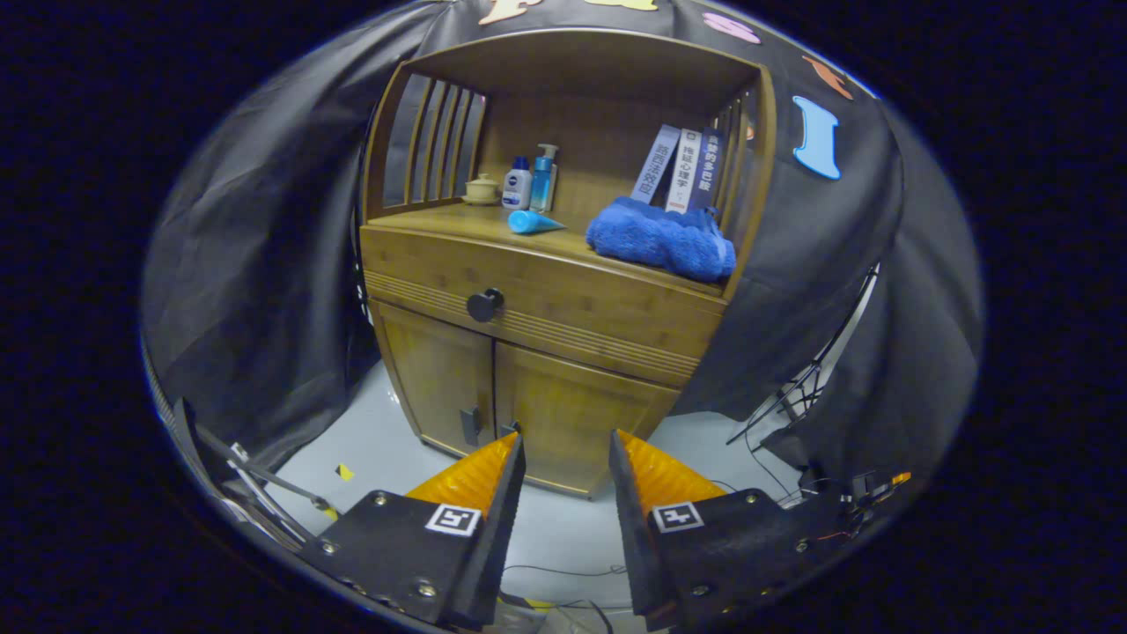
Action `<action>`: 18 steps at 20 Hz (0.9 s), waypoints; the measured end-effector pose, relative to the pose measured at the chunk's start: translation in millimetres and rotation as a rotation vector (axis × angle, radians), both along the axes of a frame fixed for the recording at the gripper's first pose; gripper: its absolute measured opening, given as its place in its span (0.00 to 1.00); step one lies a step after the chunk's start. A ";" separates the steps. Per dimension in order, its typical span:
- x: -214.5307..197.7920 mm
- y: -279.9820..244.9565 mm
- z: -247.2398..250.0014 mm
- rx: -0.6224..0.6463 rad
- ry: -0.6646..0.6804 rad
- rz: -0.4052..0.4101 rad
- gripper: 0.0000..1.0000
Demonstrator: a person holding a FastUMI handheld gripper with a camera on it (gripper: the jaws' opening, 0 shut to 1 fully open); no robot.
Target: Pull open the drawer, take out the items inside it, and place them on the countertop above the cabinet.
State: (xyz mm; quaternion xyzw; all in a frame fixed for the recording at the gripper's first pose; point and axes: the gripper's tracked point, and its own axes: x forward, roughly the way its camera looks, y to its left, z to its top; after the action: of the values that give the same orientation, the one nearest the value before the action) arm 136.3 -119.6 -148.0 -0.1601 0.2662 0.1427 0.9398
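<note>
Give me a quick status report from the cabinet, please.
Gripper open, empty, well back from the wooden cabinet. Wooden drawer shut, round black knob untouched. Fluffy blue towel on countertop; path clear.

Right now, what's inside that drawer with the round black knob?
Can't tell: the drawer is shut, so its front hides everything inside. Only its knob shows. The open gripper hangs well short of it, holding nothing.

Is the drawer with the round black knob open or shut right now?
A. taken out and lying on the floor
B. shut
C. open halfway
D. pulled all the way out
B: the drawer front sits flush with the cabinet, its knob untouched, while the gripper hangs well back from it with its jaws apart and nothing between them.
</note>
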 end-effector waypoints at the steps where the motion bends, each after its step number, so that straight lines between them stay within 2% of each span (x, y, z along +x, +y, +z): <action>1: 3.5 -8.8 -2.1 -0.005 -0.005 -0.002 0.56; 10: 34.6 -68.6 -5.6 0.090 -0.146 -0.071 0.56; 18: 41.1 -88.3 6.7 0.134 -0.237 -0.126 0.56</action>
State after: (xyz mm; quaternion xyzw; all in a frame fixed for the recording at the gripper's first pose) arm 177.4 -207.9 -141.2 -0.0957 0.1527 0.0809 0.9803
